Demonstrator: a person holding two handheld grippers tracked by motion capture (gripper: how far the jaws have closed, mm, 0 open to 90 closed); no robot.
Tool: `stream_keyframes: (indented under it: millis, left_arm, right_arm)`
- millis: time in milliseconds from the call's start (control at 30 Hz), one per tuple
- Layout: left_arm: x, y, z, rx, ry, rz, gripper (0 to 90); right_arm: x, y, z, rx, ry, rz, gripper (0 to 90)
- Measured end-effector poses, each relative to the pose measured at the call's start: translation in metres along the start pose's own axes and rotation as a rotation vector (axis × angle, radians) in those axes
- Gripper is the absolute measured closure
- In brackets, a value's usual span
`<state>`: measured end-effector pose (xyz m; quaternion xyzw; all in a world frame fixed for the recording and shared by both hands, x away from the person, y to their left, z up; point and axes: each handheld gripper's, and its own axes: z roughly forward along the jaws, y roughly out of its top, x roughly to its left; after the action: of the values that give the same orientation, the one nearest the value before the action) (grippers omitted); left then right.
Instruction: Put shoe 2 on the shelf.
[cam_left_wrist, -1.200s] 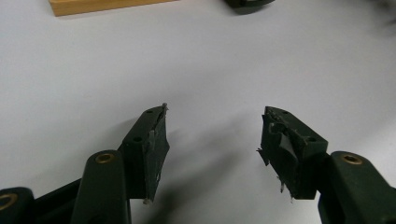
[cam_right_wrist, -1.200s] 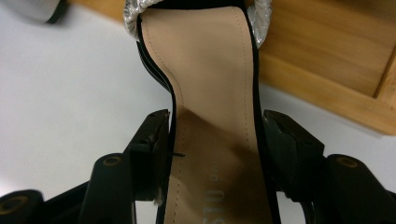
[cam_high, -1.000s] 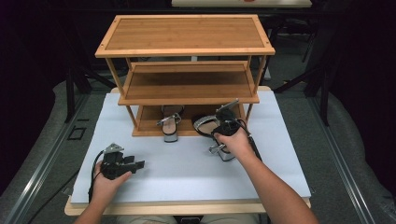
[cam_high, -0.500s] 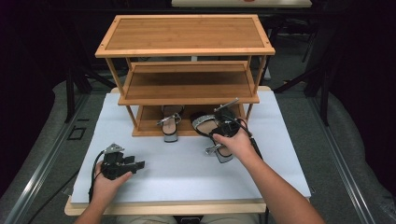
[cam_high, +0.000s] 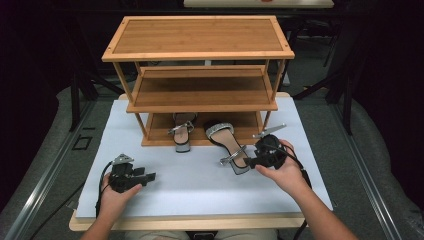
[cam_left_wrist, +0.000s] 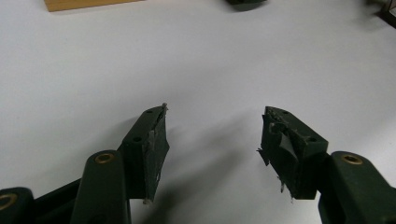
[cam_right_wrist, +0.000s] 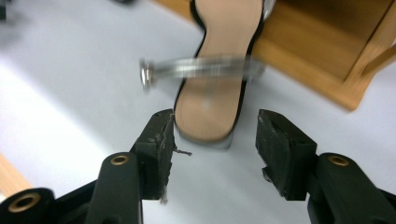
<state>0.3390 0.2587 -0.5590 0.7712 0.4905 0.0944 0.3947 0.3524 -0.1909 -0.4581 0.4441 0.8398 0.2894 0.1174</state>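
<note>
Two silver-strapped tan sandals here. One (cam_high: 182, 131) sits on the bottom tier of the three-tier bamboo shoe rack (cam_high: 200, 55). The other (cam_high: 229, 146) is half off that tier's front edge, heel out on the white bench (cam_high: 200, 185). My right gripper (cam_right_wrist: 215, 133) has just been closing but is spread just behind that heel, pinching nothing. My left gripper (cam_left_wrist: 212, 133) is spread too, with open bench all around.
</note>
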Motion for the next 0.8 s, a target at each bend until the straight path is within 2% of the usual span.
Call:
stream_keyframes:
  millis: [33, 67, 100, 133, 167, 267, 467, 533, 567, 600, 667, 800]
  left_arm:
    - [0.0, 0.0, 0.0, 0.0, -0.001, -0.002, 40.8]
    - [0.0, 0.0, 0.0, 0.003, 0.0, -0.004, 40.8]
    - [0.0, 0.0, 0.0, 0.002, -0.001, -0.004, 40.8]
    - [0.001, 0.0, 0.0, 0.001, -0.001, -0.005, 40.8]
    - [0.001, 0.0, 0.001, -0.001, -0.001, -0.006, 40.8]
    - [0.001, 0.0, 0.001, -0.002, -0.001, -0.008, 40.8]
    - [0.001, 0.0, 0.0, 0.0, -0.002, -0.008, 40.8]
    - [0.002, 0.0, 0.0, -0.002, -0.002, -0.009, 40.8]
    - [0.002, 0.0, 0.0, -0.003, -0.002, -0.009, 40.8]
    - [0.002, 0.0, 0.0, -0.002, -0.001, -0.008, 40.8]
    - [0.002, 0.0, 0.0, -0.002, 0.0, -0.01, 40.8]
    - [0.001, 0.0, 0.0, 0.001, 0.001, -0.006, 40.8]
  right_arm:
    - [-0.001, -0.006, 0.003, 0.002, 0.02, 0.006, 45.8]
    - [-0.002, -0.013, 0.006, 0.007, 0.009, 0.006, 45.0]
    - [-0.004, -0.019, 0.01, 0.004, 0.06, 0.003, 43.3]
    - [-0.004, -0.025, 0.016, 0.008, 0.066, -0.007, 41.8]
    - [-0.003, -0.028, 0.019, 0.015, 0.044, -0.014, 40.5]
    - [-0.003, -0.035, 0.032, 0.003, 0.051, -0.01, 36.4]
    - [-0.006, -0.035, 0.053, 0.005, 0.035, -0.003, 36.6]
    - [-0.007, -0.034, 0.058, -0.007, 0.054, 0.0, 38.4]
    - [-0.006, -0.034, 0.059, -0.01, 0.029, -0.007, 40.5]
    - [-0.006, -0.034, 0.061, -0.025, 0.053, -0.006, 42.2]
    - [-0.003, -0.032, 0.061, -0.036, 0.052, -0.009, 41.4]
    - [0.003, -0.029, 0.064, -0.042, 0.1, -0.015, 39.2]
